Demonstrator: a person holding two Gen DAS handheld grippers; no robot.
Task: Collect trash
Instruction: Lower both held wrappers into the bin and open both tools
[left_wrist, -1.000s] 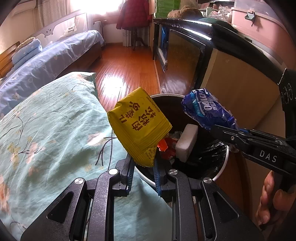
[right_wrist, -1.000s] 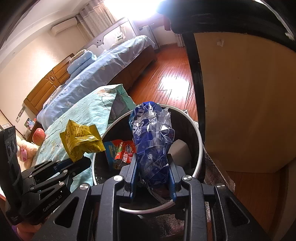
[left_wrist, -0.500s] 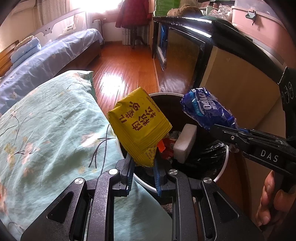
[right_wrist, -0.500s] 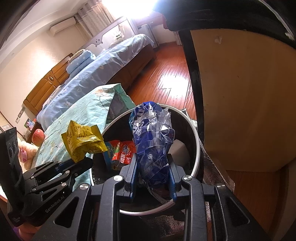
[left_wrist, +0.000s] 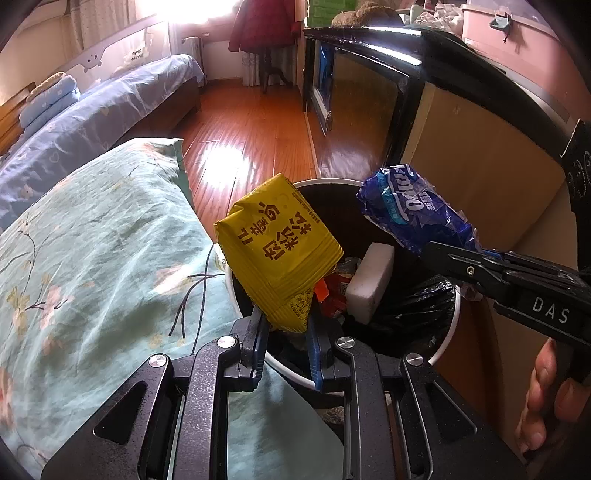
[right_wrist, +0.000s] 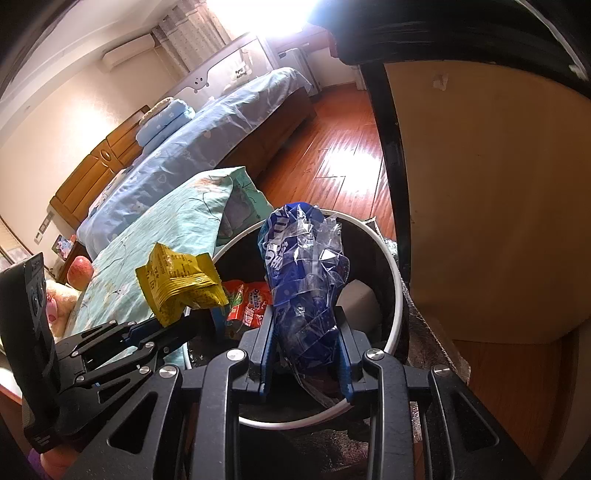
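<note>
Matte black left gripper (left_wrist: 286, 332) and right gripper (right_wrist: 304, 345), blue fingers (left_wrist: 314, 347), silver screws, white "DAS" lettering.

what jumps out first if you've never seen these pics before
Two bright wrappers held over the round bin: a yellow snack packet pinched in the left hand-held gripper above the bin's near rim, and a crumpled blue wrapper clamped in the right hand-held gripper over its opening. Inside the black-lined bin lie a white block and red wrappers, with a floral teal quilt just beside it.

wood floor (left_wrist: 251, 122) carries the bin (left_wrist: 448, 334), squeezed between the bed (left_wrist: 92, 240) and a cabinet (left_wrist: 491, 177)
</note>
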